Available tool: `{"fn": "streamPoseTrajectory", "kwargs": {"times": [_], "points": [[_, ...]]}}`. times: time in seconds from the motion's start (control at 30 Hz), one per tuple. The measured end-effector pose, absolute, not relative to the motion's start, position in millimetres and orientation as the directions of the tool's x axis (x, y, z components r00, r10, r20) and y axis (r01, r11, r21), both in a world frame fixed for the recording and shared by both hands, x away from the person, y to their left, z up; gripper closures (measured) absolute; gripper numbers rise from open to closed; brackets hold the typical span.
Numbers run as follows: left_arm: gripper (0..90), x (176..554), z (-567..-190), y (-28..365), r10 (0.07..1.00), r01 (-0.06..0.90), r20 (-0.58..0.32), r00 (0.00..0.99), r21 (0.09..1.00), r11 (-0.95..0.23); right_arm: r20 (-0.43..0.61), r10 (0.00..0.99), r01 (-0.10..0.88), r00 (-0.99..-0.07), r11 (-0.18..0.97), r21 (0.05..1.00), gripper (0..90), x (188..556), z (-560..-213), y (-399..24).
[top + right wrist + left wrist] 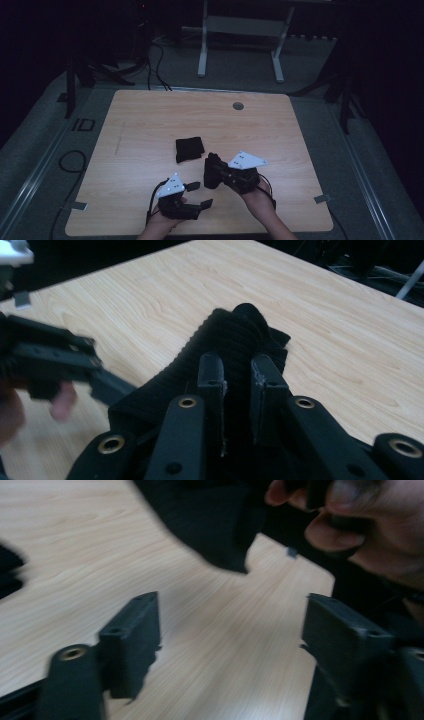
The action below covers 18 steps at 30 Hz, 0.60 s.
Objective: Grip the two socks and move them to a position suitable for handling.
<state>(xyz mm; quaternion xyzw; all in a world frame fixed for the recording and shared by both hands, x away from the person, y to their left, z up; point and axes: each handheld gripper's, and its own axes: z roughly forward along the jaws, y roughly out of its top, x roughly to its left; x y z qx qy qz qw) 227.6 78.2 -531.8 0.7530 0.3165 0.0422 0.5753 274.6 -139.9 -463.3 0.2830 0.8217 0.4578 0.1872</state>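
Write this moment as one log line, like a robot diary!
right gripper: shut on black cloth | left gripper: open, holding nothing | folded black cloth: on table

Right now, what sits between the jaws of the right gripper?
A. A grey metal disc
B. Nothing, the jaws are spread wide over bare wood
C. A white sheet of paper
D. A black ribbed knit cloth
D: in the right gripper view the right gripper has its two black jaws pinched close together on a black ribbed knit cloth above the light wooden table.

Pale wooden table (150,115) with a folded black cloth (189,149) lying near its middle.
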Motion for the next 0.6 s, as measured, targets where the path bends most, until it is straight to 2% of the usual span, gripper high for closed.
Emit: {"fn": "streamPoseTrajectory", "kwargs": {"times": [0.3,0.37,0.43,0.5,0.6], "points": [[42.4,245.9,-522.3,61.3,0.534,0.388,-0.291,0.793,0.919,-0.075,-0.022,0.623,0.291,-0.782,0.396,0.871,77.9,268.5,-457.8,-139.9],[50.5,248.5,-520.4,59.7,0.538,0.374,-0.278,0.796,0.924,-0.076,-0.015,0.623,0.299,-0.782,0.396,0.868,77.9,269.1,-458.8,-141.6],[67.5,248.8,-518.9,57.6,0.561,0.356,-0.238,0.792,0.928,-0.108,-0.012,0.629,0.305,-0.778,0.393,0.867,77.9,270.0,-459.6,-144.3],[77.8,248.9,-518.4,57.1,0.58,0.357,-0.221,0.784,0.925,-0.13,-0.016,0.637,0.306,-0.77,0.391,0.868,77.8,270.8,-459.6,-147.3],[81.5,249.5,-518.8,59.3,0.587,0.358,-0.209,0.782,0.922,-0.149,-0.001,0.638,0.318,-0.77,0.386,0.866,77.7,272.0,-460.2,-151.9]]}}
